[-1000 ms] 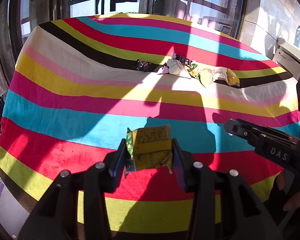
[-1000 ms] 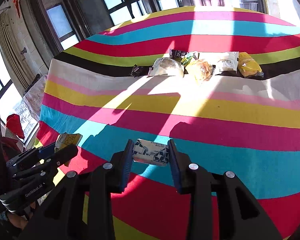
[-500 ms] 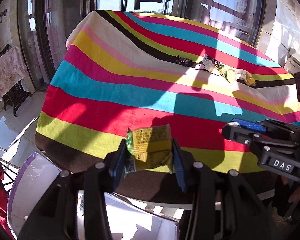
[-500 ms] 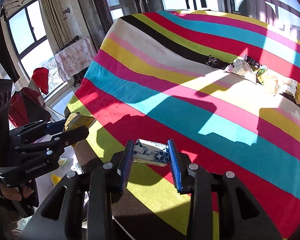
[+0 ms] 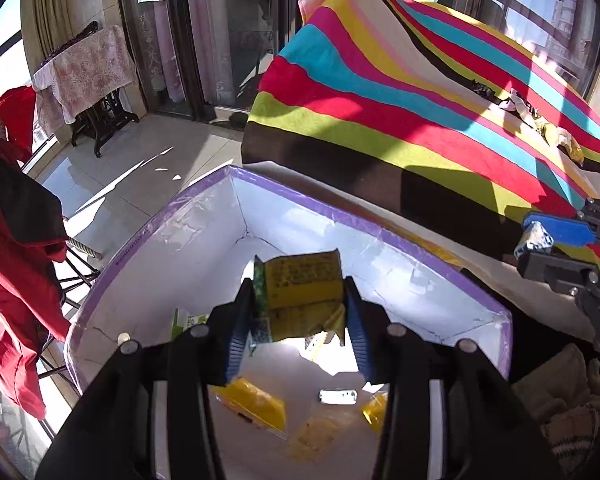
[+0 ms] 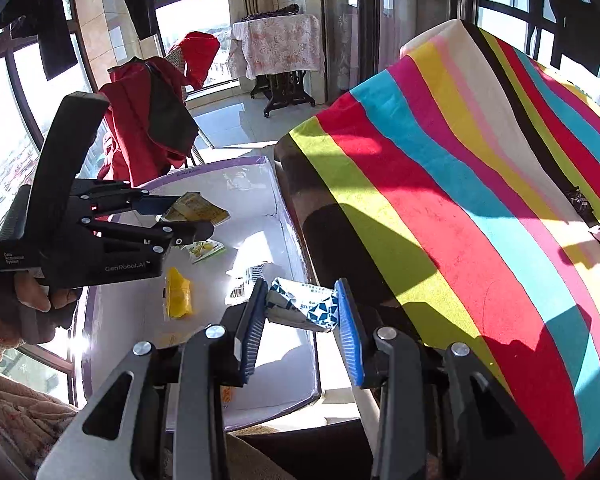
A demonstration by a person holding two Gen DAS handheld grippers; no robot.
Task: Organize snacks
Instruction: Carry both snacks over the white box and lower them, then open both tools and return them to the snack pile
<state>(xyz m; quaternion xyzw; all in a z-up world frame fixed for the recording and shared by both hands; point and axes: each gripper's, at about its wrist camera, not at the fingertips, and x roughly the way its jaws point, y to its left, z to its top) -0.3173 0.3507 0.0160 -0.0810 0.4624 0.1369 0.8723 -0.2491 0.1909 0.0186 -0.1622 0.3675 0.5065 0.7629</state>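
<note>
While both hover over the purple-rimmed box (image 5: 380, 236), left gripper (image 5: 300, 322) clamps a yellow snack packet (image 5: 302, 292), right gripper (image 6: 302, 320) pinches a blue-and-white packet (image 6: 304, 306).

I see a sunlit room with tall dark-framed windows (image 6: 188, 8) along the far wall; pale floor tiles (image 5: 140, 160) carry bright patches of sun; a small side table (image 6: 278, 46) under a floral cloth stands by the windows on dark iron legs; a red jacket (image 6: 148, 120) hangs over a chair near it; beige curtains (image 5: 52, 12) hang at the left; a large table (image 6: 480, 200) wears a cloth of bold coloured stripes, crossed by shadows.
</note>
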